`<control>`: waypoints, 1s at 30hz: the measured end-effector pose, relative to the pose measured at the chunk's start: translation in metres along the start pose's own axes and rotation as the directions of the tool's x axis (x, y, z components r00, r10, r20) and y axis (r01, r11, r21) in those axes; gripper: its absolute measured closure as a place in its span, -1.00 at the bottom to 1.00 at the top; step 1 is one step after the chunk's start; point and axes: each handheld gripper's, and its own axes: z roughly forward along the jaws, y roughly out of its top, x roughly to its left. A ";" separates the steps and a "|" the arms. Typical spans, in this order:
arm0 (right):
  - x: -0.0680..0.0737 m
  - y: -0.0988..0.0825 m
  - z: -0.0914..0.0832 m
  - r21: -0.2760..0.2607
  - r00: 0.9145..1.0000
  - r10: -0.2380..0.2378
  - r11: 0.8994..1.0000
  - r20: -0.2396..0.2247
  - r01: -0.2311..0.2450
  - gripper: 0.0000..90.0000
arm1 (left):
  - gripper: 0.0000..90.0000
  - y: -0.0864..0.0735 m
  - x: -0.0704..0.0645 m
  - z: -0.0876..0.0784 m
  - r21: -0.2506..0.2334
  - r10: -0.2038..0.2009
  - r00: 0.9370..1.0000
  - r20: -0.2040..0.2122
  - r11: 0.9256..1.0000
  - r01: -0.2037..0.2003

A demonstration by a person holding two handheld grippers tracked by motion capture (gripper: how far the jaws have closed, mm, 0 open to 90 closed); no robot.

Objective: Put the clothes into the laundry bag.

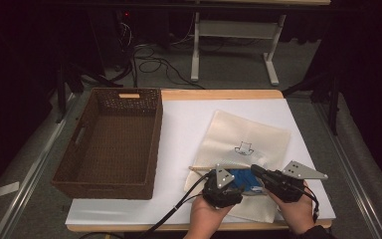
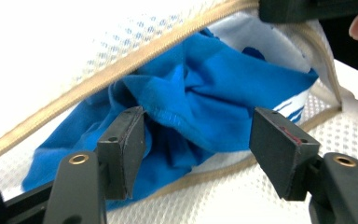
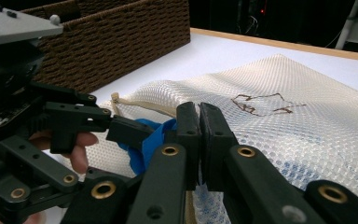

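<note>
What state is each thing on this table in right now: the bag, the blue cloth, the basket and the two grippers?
Mesh bag: lying flat, mouth held open.
Blue cloth: crumpled, partly inside the bag's mouth.
Wicker basket: upright, nothing in it.
Left gripper: open, jaws either side of the cloth, not pressing it.
Right gripper: shut, apparently pinching the bag's edge.

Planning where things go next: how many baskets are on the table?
1. A brown wicker basket sits on the table's left side, left of the mesh bag; its corner also shows in the right gripper view.
</note>
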 end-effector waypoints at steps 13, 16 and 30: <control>0.001 0.000 0.002 0.005 1.000 -0.006 1.000 0.000 0.006 0.97 | 0.92 0.005 0.009 0.022 -0.023 -0.008 0.998 -0.065 1.000 0.007; 0.000 -0.001 0.001 0.005 1.000 0.000 1.000 0.000 0.000 0.97 | 0.92 0.009 0.013 0.038 0.011 0.004 0.994 -0.110 1.000 -0.003; 0.001 -0.001 0.000 0.002 1.000 -0.001 1.000 0.001 0.001 0.97 | -0.05 -0.001 0.018 -0.005 -0.010 -0.006 0.999 -0.045 1.000 0.005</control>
